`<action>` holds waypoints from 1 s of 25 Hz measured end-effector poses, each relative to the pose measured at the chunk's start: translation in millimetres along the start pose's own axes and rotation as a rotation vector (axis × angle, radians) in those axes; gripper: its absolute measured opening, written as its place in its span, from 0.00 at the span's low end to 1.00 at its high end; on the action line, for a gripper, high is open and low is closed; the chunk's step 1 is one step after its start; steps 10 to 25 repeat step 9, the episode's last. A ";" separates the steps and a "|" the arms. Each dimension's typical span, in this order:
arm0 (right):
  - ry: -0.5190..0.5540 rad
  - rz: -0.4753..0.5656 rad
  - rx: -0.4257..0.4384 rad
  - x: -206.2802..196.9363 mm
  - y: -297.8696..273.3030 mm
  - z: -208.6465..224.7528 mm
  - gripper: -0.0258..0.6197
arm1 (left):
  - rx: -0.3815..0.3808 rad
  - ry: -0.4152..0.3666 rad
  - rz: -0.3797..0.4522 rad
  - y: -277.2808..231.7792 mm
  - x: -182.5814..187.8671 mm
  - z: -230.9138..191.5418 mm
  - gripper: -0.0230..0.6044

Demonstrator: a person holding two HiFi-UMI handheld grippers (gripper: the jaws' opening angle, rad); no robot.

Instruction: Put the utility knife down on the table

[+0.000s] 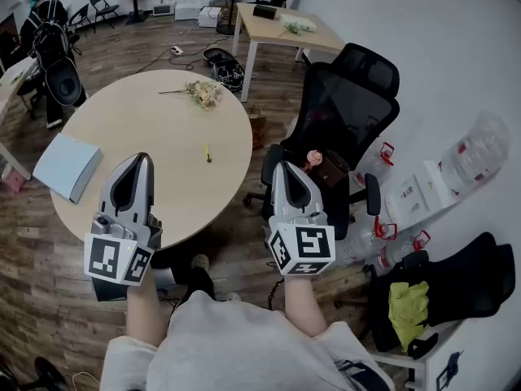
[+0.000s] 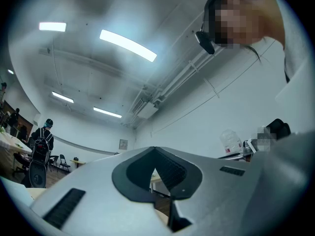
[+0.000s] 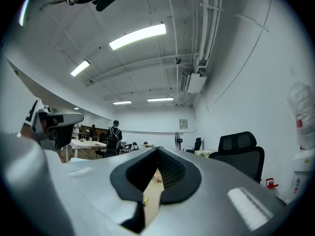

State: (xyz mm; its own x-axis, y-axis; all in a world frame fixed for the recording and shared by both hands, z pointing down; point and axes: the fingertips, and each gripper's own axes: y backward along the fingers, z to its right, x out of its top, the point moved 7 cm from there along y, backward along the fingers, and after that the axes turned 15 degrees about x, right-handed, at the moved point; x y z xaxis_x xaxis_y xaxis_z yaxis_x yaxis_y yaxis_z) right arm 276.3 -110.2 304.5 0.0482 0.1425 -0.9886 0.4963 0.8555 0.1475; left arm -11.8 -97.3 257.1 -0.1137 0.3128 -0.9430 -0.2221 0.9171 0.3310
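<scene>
The utility knife [image 1: 207, 153], a small yellow thing, lies flat on the round table [image 1: 122, 112] near its right-hand edge, on bare wood and touching nothing. It sits well apart from the sprig of flowers [image 1: 203, 94] farther back and from the pale blue folder [image 1: 69, 165] at the left. I judge that the putting-down is already done, since neither gripper has hold of the knife or is near it. The left gripper [image 1: 143, 160] points forward over the near rim of the table, and in its own view its jaws are pressed together at the tips with nothing between them; only a thin slit of the room shows lower down. The right gripper [image 1: 282, 169] is off the table's right side, above the floor in front of the black office chair [image 1: 350, 96], and its jaws are likewise pressed together and empty. Through the narrow slit below their tips the knife [image 3: 145, 199] shows as a yellow sliver on the tabletop ahead, so this gripper is aimed roughly toward it from a distance. Both forearms are drawn in close to the person's body, side by side and about level, with the marker cubes [image 1: 118, 257] nearest the head camera. This looks like a resting pose, not a reach, which fits a knife set where it cannot roll off or be knocked.
</scene>
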 end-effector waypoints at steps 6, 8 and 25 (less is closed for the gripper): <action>-0.005 0.014 0.004 1.9 -0.2 2.2 0.06 | 0.002 -0.004 0.007 -2.2 1.5 3.0 0.05; -0.006 0.018 0.005 2.4 -0.2 2.5 0.06 | 0.002 -0.004 0.009 -2.6 2.0 3.8 0.05; -0.007 0.019 0.005 2.7 -0.2 2.6 0.06 | 0.002 -0.004 0.009 -2.8 2.2 4.1 0.05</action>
